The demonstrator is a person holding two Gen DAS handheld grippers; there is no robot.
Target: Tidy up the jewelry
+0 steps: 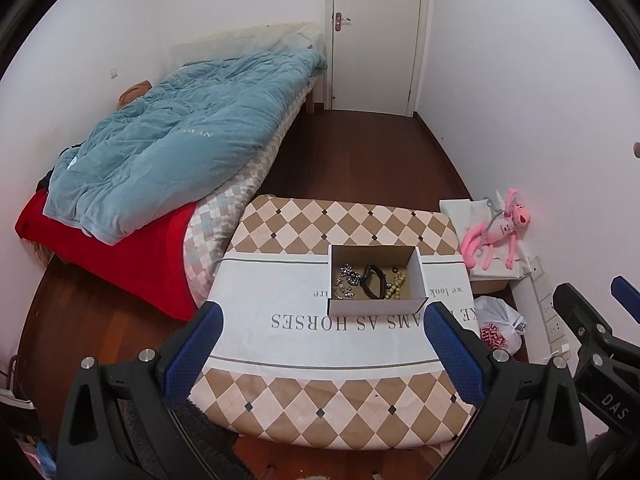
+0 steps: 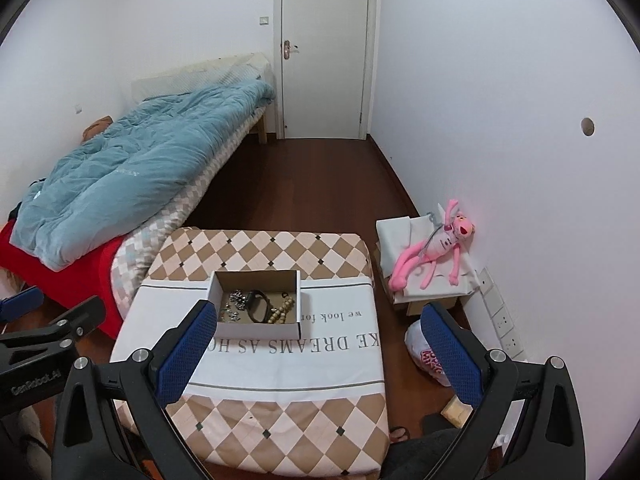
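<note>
Checkered table point(image 1: 280, 216), jewelry (tangled) in cardboard box point(image 1: 420, 276) — both grippers' jaws spread, empty.

A small bedroom in a home.

A bed point(image 1: 224, 148) with a rumpled teal duvet point(image 1: 180, 136) and red blanket point(image 1: 132, 256) stands along white walls; a closed white door point(image 1: 376, 32), dark wood floor point(image 1: 360, 152) and a pink plush toy point(image 2: 432, 248) by wall sockets point(image 2: 500, 316).

one open cardboard box point(image 1: 376, 278) on one table point(image 1: 344, 416); inside it, one black wristband point(image 1: 372, 280), one bead string point(image 1: 396, 286), one silver chain point(image 1: 346, 280); one pink toy point(image 1: 500, 226).
</note>
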